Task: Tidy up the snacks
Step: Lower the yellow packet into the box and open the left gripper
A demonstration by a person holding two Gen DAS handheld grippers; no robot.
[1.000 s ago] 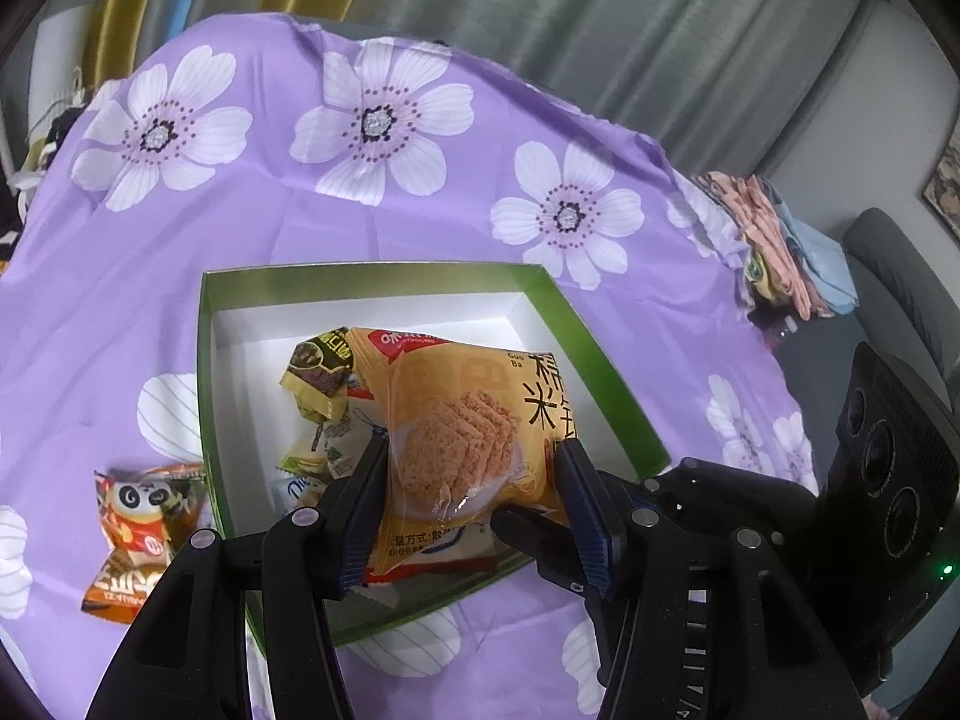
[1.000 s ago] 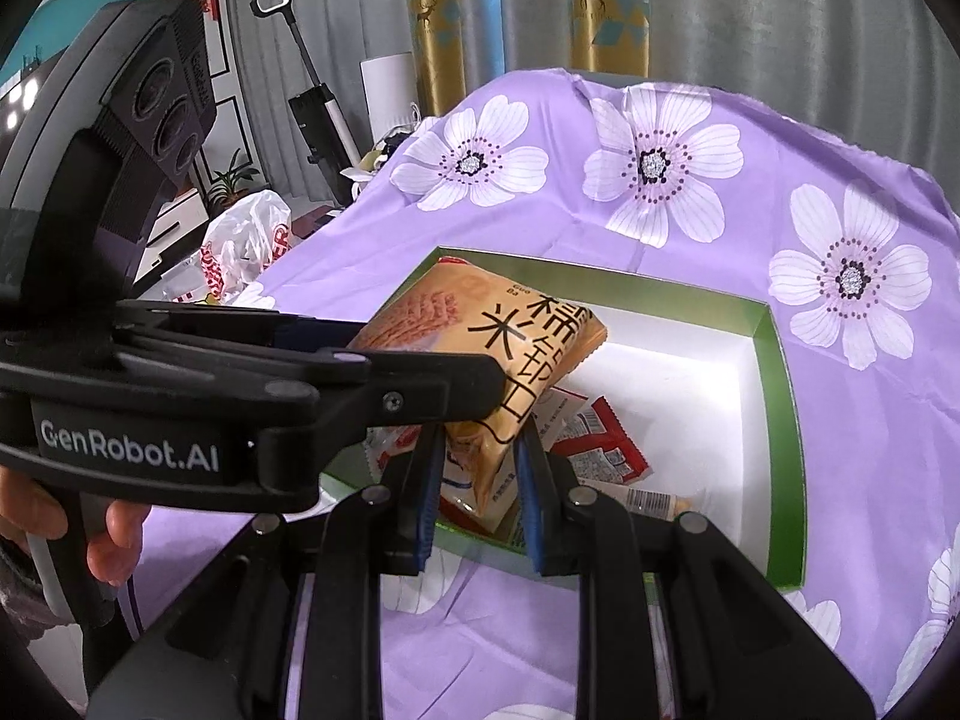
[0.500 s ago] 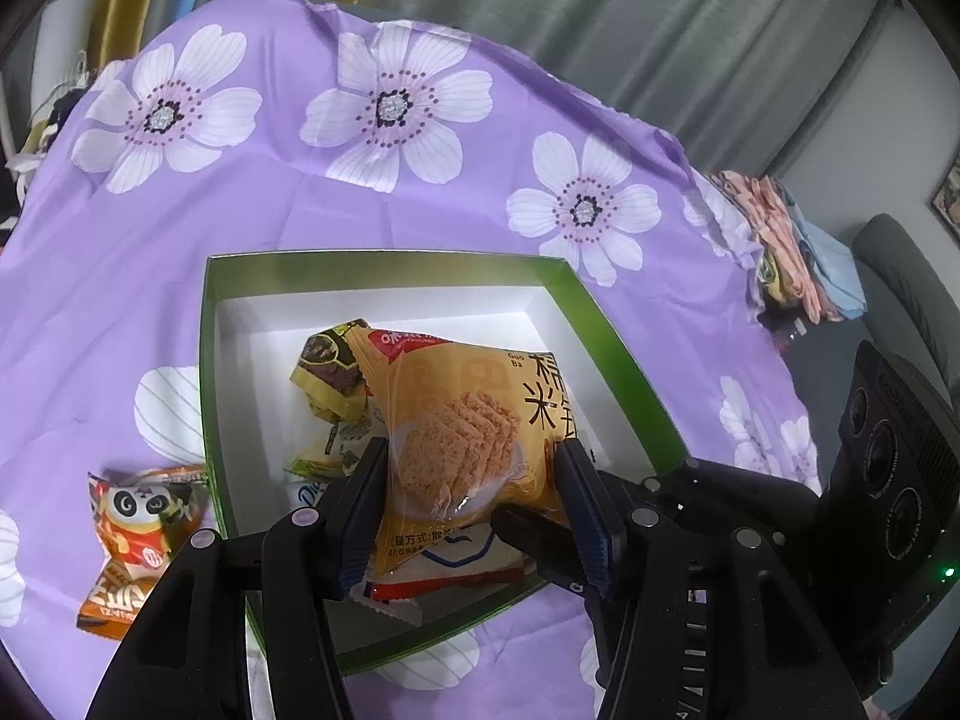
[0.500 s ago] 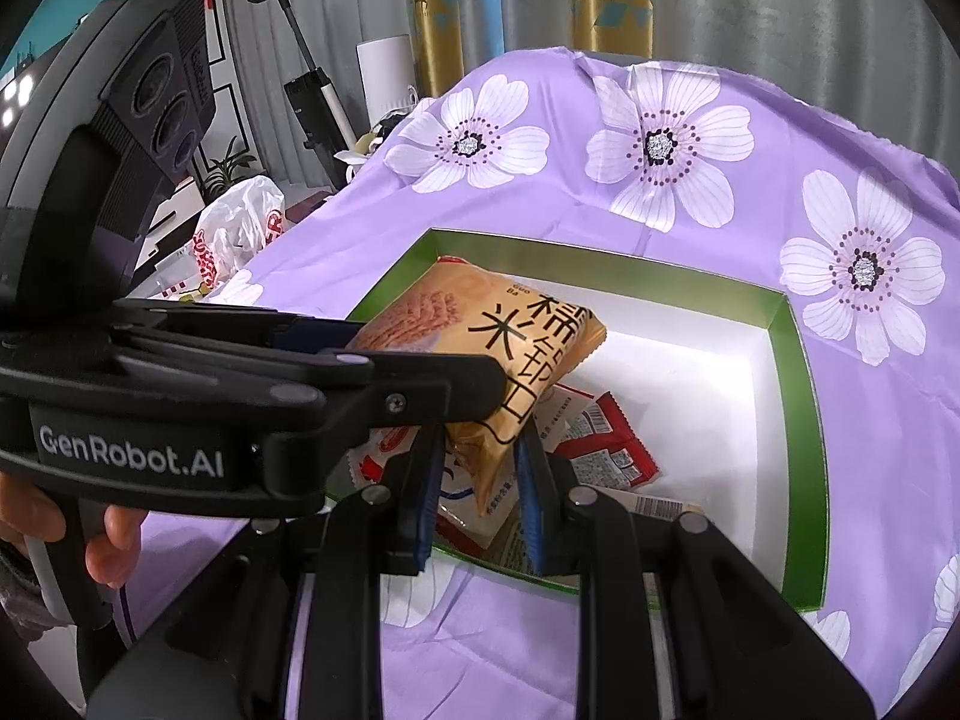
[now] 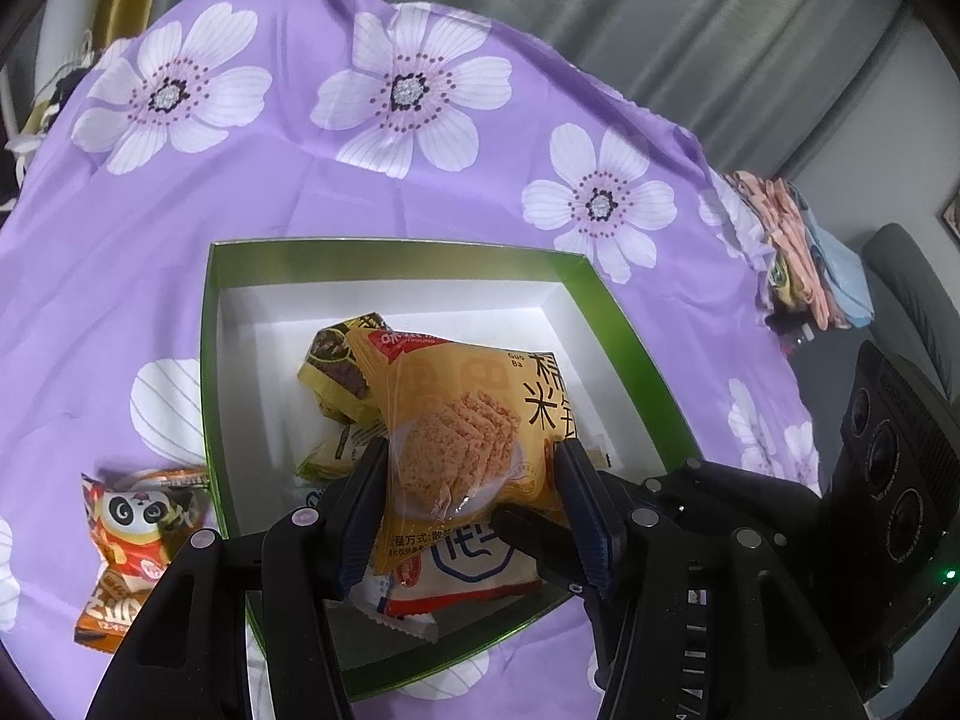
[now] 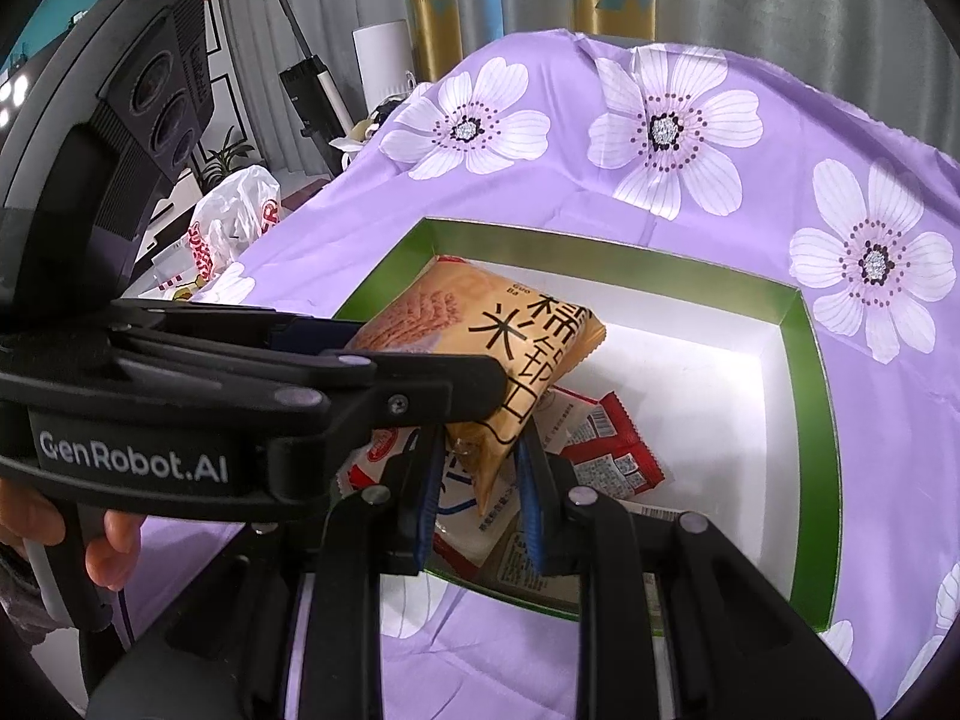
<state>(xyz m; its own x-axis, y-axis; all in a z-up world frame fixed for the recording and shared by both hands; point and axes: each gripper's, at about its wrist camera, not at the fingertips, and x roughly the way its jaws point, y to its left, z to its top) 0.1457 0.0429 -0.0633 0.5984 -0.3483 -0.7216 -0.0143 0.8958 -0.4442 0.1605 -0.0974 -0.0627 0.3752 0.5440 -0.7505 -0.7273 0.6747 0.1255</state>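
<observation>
Purple cloth [image 5: 252, 228] printed with big white flowers is draping a surface in front of grey curtains [image 5: 690, 18], its folds running soft and creased to the far edge. On it, a shallow square box [image 5: 207, 360] with glossy green walls and a white floor is sitting open, its far half bare. Both grippers are gripping one puffy orange cracker bag [image 5: 462, 426], crinkled foil with a clear window showing square rice cakes, above the near part of the box. The left gripper [image 5: 471, 498] is clamping the bag's wide lower half between its blue ribbed pads; the right gripper [image 6: 480, 498] is pinching the bag's thin sealed edge with its jaws nearly together. Under the bag, flat red-and-white packets [image 6: 606, 444] and small yellow wrapped sweets [image 5: 336, 372] are lying loose against the near wall. Outside the box, just beside its left wall, an orange panda packet [image 5: 132, 540] is lying on the cloth. A hand [image 6: 90, 540] is holding the left gripper's handle.
</observation>
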